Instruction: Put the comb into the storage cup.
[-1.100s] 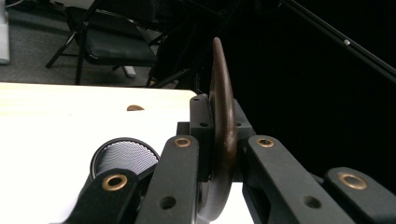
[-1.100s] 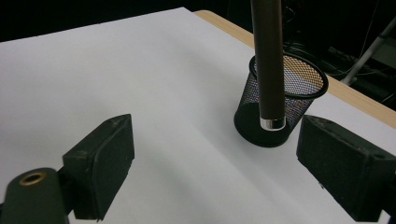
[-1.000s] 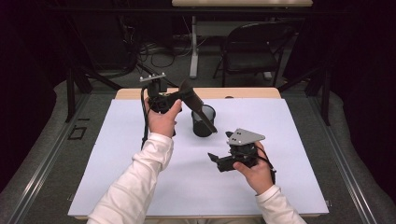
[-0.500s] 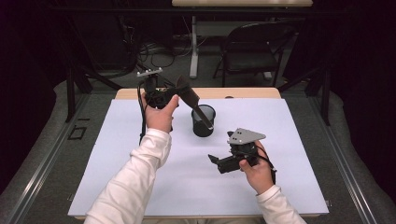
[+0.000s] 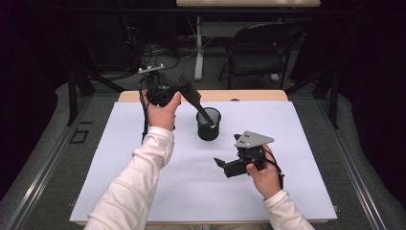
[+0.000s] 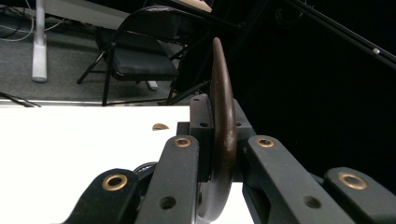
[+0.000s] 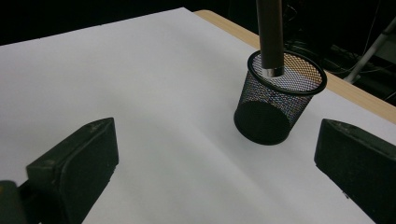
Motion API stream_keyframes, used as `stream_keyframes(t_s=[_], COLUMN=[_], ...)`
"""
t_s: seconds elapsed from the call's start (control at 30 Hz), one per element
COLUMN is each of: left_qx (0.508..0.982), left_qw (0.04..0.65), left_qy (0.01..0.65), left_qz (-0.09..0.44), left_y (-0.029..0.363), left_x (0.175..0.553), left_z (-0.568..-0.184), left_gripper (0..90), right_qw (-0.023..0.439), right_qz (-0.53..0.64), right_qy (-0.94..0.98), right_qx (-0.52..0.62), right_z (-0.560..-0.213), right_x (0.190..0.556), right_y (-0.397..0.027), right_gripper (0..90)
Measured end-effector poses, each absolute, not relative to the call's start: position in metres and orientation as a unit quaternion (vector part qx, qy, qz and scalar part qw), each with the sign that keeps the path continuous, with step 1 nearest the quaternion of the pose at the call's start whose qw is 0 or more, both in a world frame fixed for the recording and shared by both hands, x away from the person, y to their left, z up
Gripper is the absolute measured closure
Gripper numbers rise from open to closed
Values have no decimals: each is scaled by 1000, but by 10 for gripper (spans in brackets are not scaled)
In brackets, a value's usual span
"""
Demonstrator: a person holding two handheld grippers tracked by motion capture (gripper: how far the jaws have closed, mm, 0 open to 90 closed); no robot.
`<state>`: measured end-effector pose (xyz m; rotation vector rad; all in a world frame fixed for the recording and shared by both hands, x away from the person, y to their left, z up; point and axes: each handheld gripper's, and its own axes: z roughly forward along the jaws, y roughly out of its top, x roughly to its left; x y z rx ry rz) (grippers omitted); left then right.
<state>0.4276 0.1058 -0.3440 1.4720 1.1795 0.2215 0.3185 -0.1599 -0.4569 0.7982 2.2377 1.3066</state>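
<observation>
The left claw (image 5: pixel 184 91) is raised over the far part of the white surface (image 5: pixel 143 191), clamped hard on the broad dark head of a brown wooden utensil (image 5: pixel 194 99); in the left gripper view that head (image 6: pixel 222 126) stands edge-on between the closed jaws; I cannot tell whether it is a spoon or a spatula. Its long axis slants down and away to the right of that hand, the handle tip already inside the rim of the black mesh cup (image 5: pixel 209 124); the right gripper view has the shaft (image 7: pixel 271 35) dipping into the cup (image 7: pixel 275 102) near its far wall, not yet at the bottom as far as I can judge. The cup stands upright, near the middle of the surface toward its far edge. The right claw (image 5: pixel 221 164) rests low on the surface, nearer the person, jaws spread wide with nothing between them, pointing toward the cup but well apart from it; the left hand is plainly the nearer one; lowering along the handle's slant looks like the coming move.
</observation>
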Motion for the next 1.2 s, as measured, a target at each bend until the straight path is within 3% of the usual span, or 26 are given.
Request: stream_keyframes(t_s=[1.2], left_qx=[621], left_qw=[571], left_qy=[516], left_qz=[147], left_y=[107], left_x=[440], left_z=[-335], left_gripper=[857], right_qw=[215], right_qz=[472], right_qy=[807], right_qx=[283], right_z=[-458], right_x=[318], right_y=[-159], right_gripper=[4])
